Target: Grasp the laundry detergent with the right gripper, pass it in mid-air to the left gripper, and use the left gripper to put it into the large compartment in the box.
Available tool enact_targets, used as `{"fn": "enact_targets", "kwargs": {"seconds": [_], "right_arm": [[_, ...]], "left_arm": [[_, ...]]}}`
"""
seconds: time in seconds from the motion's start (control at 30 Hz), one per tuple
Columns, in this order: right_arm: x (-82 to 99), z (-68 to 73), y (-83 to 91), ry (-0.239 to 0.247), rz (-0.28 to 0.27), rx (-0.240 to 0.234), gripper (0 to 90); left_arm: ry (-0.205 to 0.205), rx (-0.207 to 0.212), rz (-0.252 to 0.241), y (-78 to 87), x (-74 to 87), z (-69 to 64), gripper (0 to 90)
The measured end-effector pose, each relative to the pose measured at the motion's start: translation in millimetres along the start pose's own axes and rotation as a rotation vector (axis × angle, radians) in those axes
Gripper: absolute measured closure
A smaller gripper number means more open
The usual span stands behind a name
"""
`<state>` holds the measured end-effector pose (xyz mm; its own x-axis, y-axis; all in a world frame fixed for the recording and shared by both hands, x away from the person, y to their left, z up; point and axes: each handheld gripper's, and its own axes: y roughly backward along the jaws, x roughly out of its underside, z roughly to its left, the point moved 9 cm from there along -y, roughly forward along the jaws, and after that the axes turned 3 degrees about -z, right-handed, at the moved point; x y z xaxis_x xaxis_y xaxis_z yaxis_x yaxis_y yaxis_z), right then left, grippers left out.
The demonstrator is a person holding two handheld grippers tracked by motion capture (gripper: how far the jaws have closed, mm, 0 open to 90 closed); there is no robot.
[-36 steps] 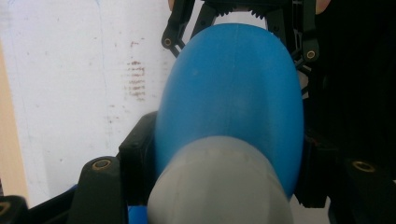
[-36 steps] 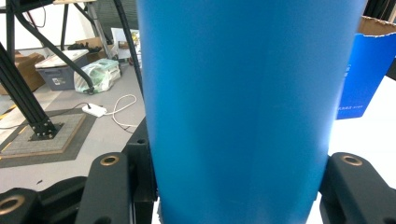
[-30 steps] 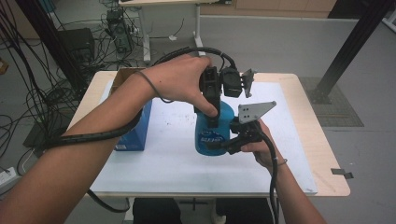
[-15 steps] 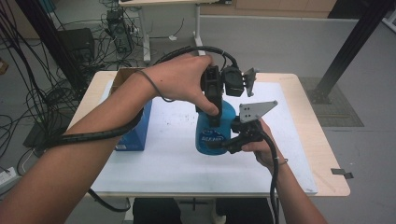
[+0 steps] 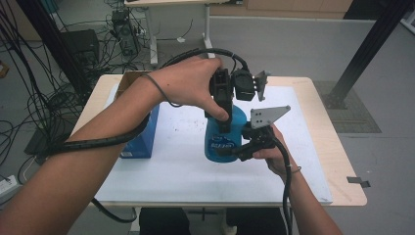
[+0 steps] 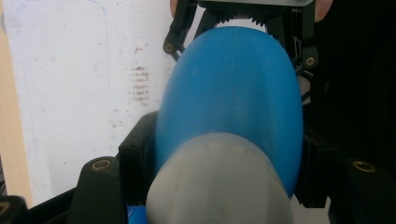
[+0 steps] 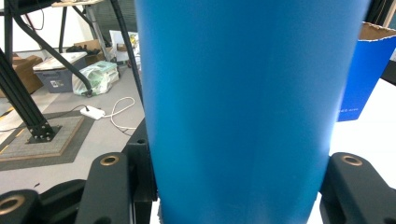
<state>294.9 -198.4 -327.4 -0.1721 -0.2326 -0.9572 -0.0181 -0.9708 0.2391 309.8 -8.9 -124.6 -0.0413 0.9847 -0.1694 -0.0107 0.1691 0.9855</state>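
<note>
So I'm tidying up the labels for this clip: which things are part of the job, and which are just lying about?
In use:
- blue bottle, standing on the white mat
- left gripper, jaws at its grey cap
- right gripper, jaws around its body

Lying about:
- blue box, open-topped, beside the bottle
- cables on the floor

Black left gripper (image 5: 222,105) and right gripper (image 5: 247,147), brass screws, ribbed black cables, grey three-cornered plates; bare forearms.
</note>
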Motion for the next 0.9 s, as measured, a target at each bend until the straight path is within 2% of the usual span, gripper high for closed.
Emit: {"fn": "enact_targets", "kwargs": {"seconds": [0.9], "right_arm": [[0.0, 0.3, 0.3, -0.001, -0.006, 0.005, 41.7]], "left_arm": [[-0.001, -0.002, -0.001, 0.9, -1.1, 0.3, 37.5]]}}
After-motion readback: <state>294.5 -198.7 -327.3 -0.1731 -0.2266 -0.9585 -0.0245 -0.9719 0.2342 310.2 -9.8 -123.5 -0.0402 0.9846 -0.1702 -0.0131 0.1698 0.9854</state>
